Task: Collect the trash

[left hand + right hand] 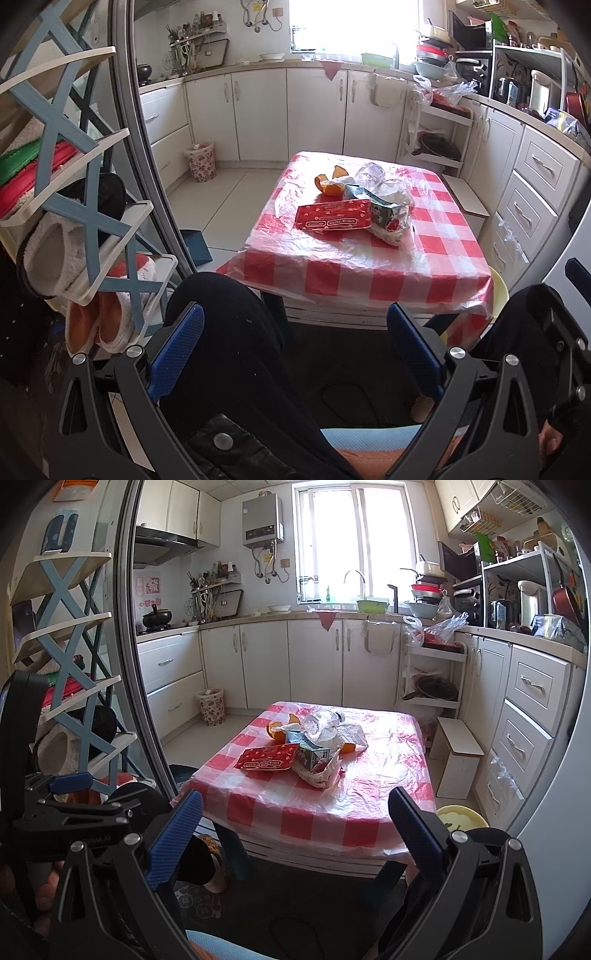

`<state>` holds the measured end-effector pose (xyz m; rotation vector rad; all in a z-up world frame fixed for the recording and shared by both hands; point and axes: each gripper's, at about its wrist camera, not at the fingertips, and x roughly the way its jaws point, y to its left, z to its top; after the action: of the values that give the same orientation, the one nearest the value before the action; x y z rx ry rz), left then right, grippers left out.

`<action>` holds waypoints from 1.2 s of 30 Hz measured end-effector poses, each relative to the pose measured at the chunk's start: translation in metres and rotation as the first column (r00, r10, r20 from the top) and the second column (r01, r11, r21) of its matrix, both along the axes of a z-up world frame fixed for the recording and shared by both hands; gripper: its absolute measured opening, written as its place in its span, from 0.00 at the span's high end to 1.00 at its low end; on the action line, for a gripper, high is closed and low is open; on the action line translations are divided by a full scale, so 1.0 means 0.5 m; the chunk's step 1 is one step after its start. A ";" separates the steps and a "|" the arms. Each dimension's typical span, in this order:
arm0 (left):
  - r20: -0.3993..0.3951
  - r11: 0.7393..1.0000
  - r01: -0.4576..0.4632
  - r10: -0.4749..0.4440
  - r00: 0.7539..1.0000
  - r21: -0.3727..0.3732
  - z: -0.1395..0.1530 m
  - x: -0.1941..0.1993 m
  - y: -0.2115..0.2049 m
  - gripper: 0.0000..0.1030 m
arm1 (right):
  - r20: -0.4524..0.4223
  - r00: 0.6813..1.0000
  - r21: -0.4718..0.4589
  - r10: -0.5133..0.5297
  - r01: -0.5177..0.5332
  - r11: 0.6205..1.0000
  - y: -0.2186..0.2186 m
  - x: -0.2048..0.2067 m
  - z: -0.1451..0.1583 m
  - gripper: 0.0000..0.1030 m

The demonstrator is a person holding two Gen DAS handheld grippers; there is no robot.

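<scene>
A pile of trash lies on a low table with a red-and-white checked cloth (369,273) (325,812): a flat red box (334,219) (267,761), orange peel (328,184) (276,731), a crushed clear bottle (369,173) (319,720), a small carton (386,216) (312,757) and crumpled bags. My left gripper (295,347) is open and empty, low over the person's legs, short of the table. My right gripper (295,834) is open and empty before the table's near edge. The left gripper shows at the left in the right wrist view (70,782).
A floral waste bin (201,162) (211,707) stands on the floor by the far-left cabinets. A shoe rack (74,206) stands at left beside a door frame. A white step stool (458,757) and a yellow basin (461,818) sit right of the table. Cabinets line the walls.
</scene>
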<state>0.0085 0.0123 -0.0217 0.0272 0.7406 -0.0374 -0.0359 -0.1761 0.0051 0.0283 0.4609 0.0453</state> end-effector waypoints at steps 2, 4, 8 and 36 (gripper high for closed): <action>-0.006 1.000 0.008 -0.008 1.000 -0.005 0.001 0.016 0.001 0.07 | -0.009 1.000 -0.001 0.008 -0.008 1.000 -0.009 0.014 -0.004 0.06; -0.010 1.000 0.016 -0.016 1.000 -0.011 0.003 0.042 0.000 0.07 | -0.019 1.000 0.001 0.007 -0.007 1.000 -0.018 0.033 -0.010 0.06; -0.056 0.996 0.071 -0.074 0.996 -0.047 -0.010 0.121 -0.018 0.07 | -0.053 0.999 0.025 0.003 -0.002 1.000 -0.046 0.089 -0.030 0.06; -0.479 0.325 -0.417 -0.138 0.867 -0.849 -0.374 0.629 -0.081 0.08 | -0.321 0.947 0.385 0.016 0.115 0.916 -0.263 0.472 -0.185 0.06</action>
<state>0.3231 -0.0282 -0.2086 -1.2771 1.1319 -0.3222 0.2000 -0.3075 -0.0876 0.4571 0.7695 0.0848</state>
